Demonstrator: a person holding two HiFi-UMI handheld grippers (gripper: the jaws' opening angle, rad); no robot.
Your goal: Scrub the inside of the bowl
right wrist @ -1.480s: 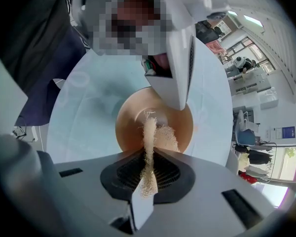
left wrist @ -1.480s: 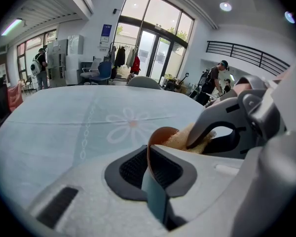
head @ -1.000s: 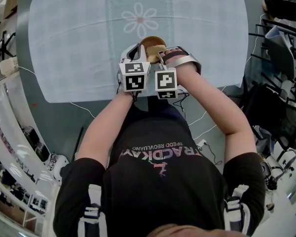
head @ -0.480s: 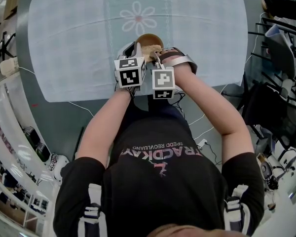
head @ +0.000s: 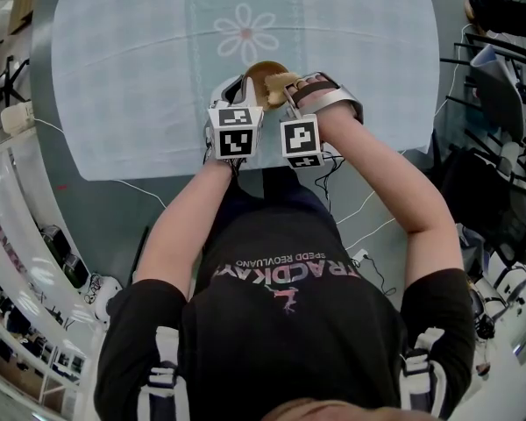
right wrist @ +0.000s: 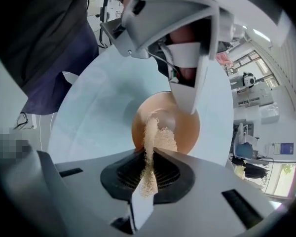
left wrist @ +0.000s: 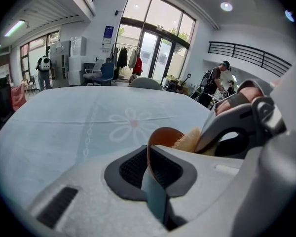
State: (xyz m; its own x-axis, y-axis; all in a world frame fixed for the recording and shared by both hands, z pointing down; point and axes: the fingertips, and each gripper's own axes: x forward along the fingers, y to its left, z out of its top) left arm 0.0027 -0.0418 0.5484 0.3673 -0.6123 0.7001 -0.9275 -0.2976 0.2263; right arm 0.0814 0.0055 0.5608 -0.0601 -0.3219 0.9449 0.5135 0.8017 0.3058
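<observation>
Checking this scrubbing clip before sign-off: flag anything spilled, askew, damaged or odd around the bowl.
Nothing stands out. The left gripper is shut on the rim of the brown bowl, the right gripper pinches a tan scrubbing pad that reaches into the bowl, and the tablecloth shows no spill.

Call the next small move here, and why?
Probably sweep the tan scrub pad, pinched in the right gripper, round the inner wall of the brown bowl. The pad reaches down inside the bowl, and the left gripper is shut on the rim to steady it.
</observation>
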